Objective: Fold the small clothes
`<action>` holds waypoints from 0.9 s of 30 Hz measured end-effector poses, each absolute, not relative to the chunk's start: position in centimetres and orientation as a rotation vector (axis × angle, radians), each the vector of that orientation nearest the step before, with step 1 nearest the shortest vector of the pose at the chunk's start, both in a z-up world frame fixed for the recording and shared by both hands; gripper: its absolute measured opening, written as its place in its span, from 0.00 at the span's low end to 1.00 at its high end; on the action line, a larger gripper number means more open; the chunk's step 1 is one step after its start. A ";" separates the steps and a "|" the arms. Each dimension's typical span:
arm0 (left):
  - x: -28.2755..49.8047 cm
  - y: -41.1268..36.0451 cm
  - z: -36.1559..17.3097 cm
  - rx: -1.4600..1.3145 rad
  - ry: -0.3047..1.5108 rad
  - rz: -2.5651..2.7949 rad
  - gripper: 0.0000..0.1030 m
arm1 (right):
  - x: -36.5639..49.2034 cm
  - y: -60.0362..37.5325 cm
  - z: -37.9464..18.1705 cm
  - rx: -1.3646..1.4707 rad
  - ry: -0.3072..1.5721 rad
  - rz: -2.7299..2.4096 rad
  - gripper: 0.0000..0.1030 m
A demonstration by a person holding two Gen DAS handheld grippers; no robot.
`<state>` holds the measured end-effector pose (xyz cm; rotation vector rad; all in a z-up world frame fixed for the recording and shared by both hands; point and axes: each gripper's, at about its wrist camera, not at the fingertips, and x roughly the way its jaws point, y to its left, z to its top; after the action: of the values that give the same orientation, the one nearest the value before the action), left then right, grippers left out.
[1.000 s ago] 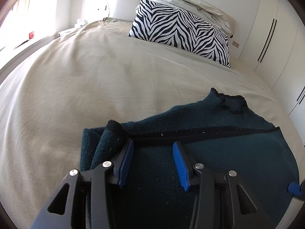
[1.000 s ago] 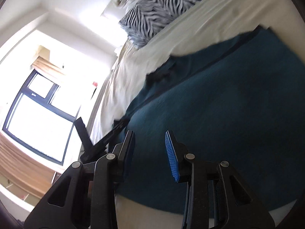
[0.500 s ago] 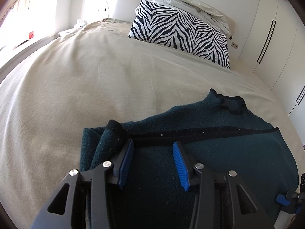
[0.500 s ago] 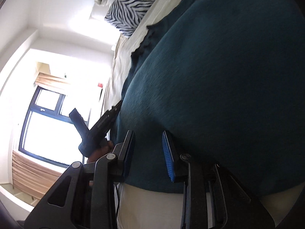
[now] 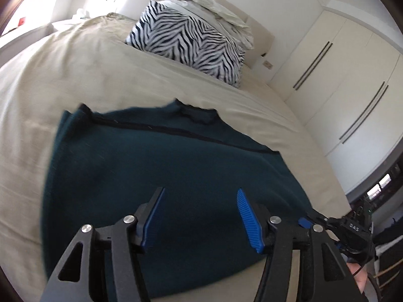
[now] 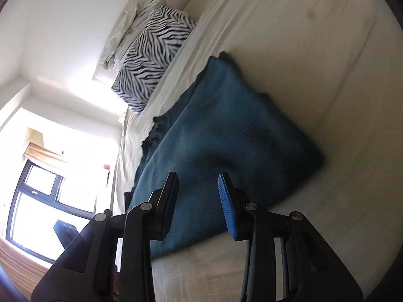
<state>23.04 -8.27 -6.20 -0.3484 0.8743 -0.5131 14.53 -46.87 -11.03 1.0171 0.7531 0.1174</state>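
Observation:
A dark teal knit sweater with a black trim line lies flat on the beige bed, neck pointing toward the pillows. It also shows in the right wrist view. My left gripper is open and empty, above the sweater's near hem. My right gripper is open and empty, over the sweater's near edge; it also shows at the right edge of the left wrist view.
A zebra-print pillow and crumpled pale bedding lie at the head of the bed. White wardrobe doors stand to the right. A window is on the left side.
The left gripper has opened wider and drawn back from the sweater's folded left edge to its near hem. The right gripper has pulled away and now views the whole sweater.

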 end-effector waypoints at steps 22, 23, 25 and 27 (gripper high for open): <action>21.1 2.3 -12.4 -0.537 0.990 -0.474 0.29 | 12.9 -51.3 -15.7 1.340 0.617 0.061 0.30; 20.7 2.9 -12.1 -0.547 0.984 -0.456 0.35 | 12.2 -51.9 -15.2 1.335 0.604 0.041 0.30; 20.0 4.1 -11.1 -0.562 0.956 -0.419 0.48 | 10.4 -52.7 -14.0 1.315 0.586 0.011 0.30; 19.5 4.5 -9.6 -0.552 0.917 -0.390 0.55 | 9.8 -52.4 -12.6 1.281 0.571 0.008 0.42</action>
<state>19.52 4.48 -9.58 -0.5519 0.9171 -0.3903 9.76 -52.39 -12.63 1.2810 0.5710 0.0076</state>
